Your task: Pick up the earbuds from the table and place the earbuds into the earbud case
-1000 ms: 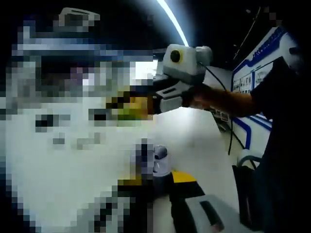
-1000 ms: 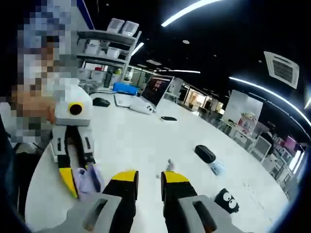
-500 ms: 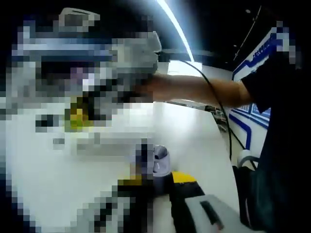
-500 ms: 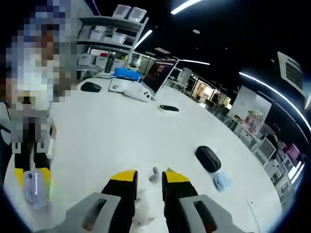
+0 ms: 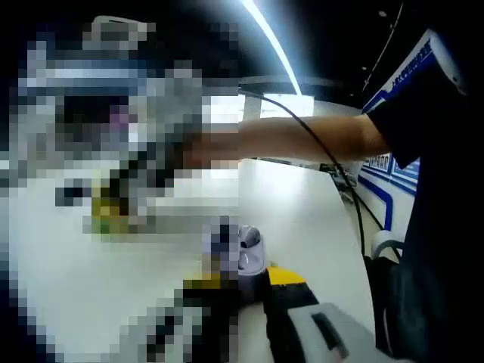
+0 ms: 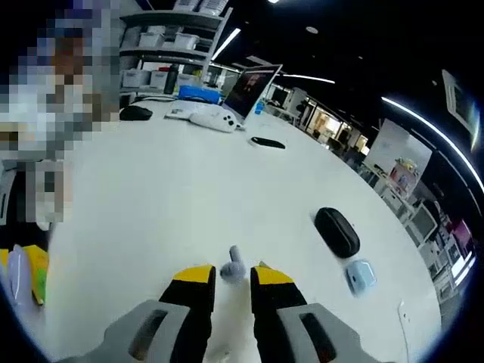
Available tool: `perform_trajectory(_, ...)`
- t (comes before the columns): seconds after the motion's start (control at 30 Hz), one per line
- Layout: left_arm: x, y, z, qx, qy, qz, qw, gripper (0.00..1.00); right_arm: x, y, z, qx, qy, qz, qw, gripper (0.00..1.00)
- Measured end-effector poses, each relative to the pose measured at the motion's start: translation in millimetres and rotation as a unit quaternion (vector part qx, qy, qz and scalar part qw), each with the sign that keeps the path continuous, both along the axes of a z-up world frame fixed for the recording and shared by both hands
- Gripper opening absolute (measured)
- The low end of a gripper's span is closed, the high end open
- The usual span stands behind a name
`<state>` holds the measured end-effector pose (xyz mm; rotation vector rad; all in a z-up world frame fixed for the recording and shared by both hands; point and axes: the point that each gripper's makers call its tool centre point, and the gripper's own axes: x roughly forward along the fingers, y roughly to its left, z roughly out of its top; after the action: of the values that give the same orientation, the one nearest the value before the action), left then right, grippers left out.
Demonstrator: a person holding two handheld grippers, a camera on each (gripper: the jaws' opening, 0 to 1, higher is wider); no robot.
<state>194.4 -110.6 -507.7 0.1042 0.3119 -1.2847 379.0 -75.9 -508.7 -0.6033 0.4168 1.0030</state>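
Earbud [image 6: 234, 266]: small, pale lavender-grey, stem up, lay on the white counter [image 6: 174, 204]. Earbud case [image 5: 246, 253]: pale lavender, lid open, stood upright, partly hidden by blur.

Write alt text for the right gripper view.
The right gripper, jaws slightly apart, reaches over a white table toward a pale earbud just ahead of its tips. To the right lie a black case and a light blue case; a laptop stands far back.

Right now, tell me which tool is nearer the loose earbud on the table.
Right. The right tool has its tips on either side of the earbud. The left tool sits off at the table's near-left edge, holding the earbud case.
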Motion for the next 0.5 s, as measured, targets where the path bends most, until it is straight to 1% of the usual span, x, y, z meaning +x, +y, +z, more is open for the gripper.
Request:
perform_trajectory(0.27,-0.5,-0.8,0.1,0.001,0.000,0.000,1.0000,0.19,-1.3,-0.3,-2.2,-0.003,-0.003,0.009,0.9999,0.12)
perform_trajectory(0.5,-1.0,-1.5,0.3,0.002,-0.001,0.001,1.0000,0.19,-1.5,-2.6,-0.8,0.001,-0.003,0.003,1.0000,0.11)
